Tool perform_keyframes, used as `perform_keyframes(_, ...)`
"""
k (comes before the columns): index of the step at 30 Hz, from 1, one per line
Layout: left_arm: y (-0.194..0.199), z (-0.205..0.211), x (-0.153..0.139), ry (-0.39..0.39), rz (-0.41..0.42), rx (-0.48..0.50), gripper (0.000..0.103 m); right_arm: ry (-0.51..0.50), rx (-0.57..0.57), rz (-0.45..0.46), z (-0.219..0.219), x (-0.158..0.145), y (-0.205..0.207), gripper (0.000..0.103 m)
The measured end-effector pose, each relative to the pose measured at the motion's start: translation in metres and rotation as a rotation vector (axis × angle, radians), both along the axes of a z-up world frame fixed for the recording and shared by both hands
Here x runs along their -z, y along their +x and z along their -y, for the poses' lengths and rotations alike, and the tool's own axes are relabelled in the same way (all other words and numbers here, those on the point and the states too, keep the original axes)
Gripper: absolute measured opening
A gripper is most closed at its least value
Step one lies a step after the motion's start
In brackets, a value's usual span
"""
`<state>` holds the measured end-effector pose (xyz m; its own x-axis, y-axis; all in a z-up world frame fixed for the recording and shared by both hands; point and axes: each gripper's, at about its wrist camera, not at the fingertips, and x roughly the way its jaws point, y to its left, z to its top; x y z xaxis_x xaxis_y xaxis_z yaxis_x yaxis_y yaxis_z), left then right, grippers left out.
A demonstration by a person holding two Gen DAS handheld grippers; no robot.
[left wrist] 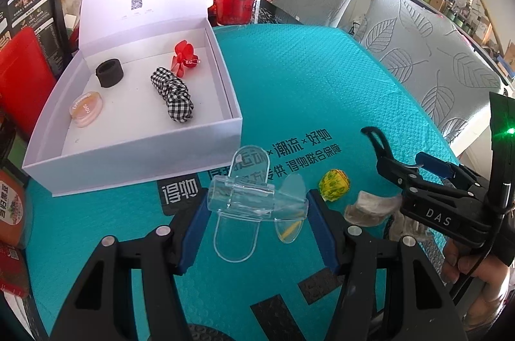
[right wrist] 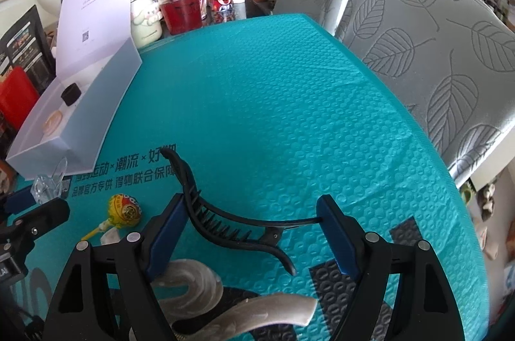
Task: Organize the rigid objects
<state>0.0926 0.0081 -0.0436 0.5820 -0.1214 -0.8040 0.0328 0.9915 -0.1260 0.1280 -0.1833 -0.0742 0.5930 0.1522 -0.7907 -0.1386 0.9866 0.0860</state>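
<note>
Four items already lie in the open white cardboard box (left wrist: 236, 112). My left tool (left wrist: 257, 212) clasps the clear plastic airplane (left wrist: 254, 198), my right tool (right wrist: 251, 228) the black toothed hair clip (right wrist: 225, 218), above the counter (right wrist: 289, 99); yellow lollipop (left wrist: 334, 185) remains.

2 black handheld tools with blue finger pads

The left tool (left wrist: 256, 223) has 2 matte black arms that widen toward the camera, each with triangular cut-outs, 2 round silver pins near the front, and a flat dark-blue pad on its inner face. The right tool (right wrist: 252, 226) is built the same way: black arms, silver pins, blue pads. Seen from the left wrist view, the right tool's black body carries the white letters "DAS", small silver screws at its joints, a thin black cable running along its rear, and a green light glowing on a dark block above it.
</note>
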Motion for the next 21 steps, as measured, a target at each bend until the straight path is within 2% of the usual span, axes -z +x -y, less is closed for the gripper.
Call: perform_keyframes(21, -0.045, -0.005, -0.034, -0.001, 0.089, -0.008, 0.06, 0.026, 0.027, 0.141, 0.01, -0.049, -0.05, 0.081)
